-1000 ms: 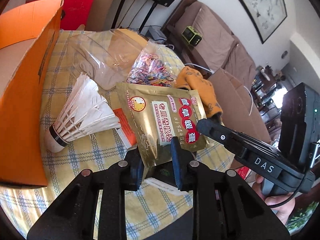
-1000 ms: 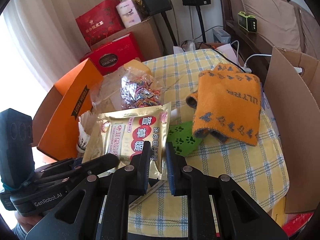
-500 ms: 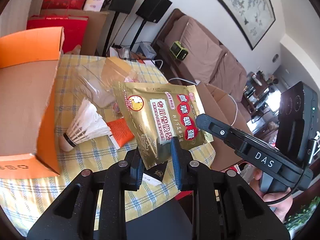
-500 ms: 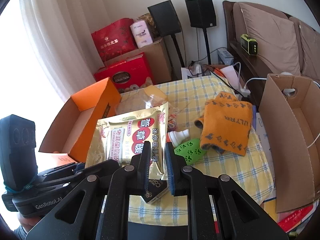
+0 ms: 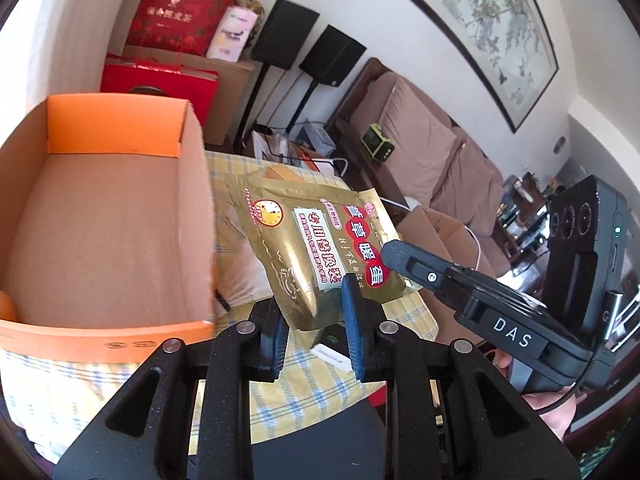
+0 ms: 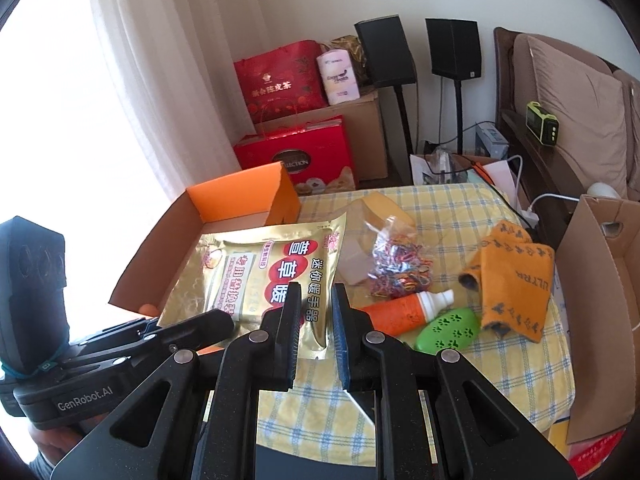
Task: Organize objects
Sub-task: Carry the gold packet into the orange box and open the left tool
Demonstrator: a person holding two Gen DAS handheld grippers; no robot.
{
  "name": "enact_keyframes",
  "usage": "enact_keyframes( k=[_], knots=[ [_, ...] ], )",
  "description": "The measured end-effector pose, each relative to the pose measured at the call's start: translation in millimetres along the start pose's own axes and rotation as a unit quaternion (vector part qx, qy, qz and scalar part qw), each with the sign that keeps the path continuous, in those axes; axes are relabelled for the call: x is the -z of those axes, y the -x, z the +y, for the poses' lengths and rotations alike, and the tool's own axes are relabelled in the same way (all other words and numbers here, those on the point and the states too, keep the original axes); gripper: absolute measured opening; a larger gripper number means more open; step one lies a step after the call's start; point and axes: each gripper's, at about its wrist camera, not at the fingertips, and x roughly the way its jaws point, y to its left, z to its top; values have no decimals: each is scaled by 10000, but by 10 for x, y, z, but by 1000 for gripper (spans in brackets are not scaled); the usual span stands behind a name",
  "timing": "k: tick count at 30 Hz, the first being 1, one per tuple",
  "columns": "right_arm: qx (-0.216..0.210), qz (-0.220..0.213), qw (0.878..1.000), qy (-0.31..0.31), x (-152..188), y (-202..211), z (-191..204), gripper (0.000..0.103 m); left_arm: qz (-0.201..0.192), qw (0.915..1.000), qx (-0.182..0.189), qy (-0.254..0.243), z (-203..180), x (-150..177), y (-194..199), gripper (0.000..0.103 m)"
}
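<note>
Both grippers pinch 1 flat gold foil pouch with red characters (image 5: 320, 248) – left gripper (image 5: 314, 320) and right gripper (image 6: 314, 320) fingers narrowed on its lower edge – raised above the yellow checked surface (image 6: 460, 208), beside the open orange cardboard box (image 5: 108, 216).

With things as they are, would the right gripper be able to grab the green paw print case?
Probably not yet: the right gripper is shut on the gold pouch. The green paw print case itself lies uncovered just beside it.

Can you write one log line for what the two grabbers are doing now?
left gripper: shut on gold pouch | right gripper: shut on gold pouch | pouch: lifted beside orange box
</note>
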Motion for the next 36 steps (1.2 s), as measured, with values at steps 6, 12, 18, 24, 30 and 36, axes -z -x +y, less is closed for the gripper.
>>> enact_keyframes(
  k=[6,12,18,24,30,36],
  knots=[
    [-235,87,9995,177,-39,-177,296,15,-144,9996,-238,104,271,-47,215,22],
    [-460,220,9982,322,-49,-431,628,15,-226,9982,-479,269,571,-73,376,22],
    [-587,393,9964,458,-41,-699,838,15,-184,9969,-674,349,846,-95,394,22],
    [-557,610,9954,489,-14,-958,905,17,20,9931,-1069,476,1111,-117,266,32],
    [-455,534,9961,536,-2,-892,862,17,69,9917,-1201,446,1156,-53,256,61],
    [-433,393,9972,466,-51,-727,766,23,6,9913,-1260,379,1069,-54,268,62]
  ],
)
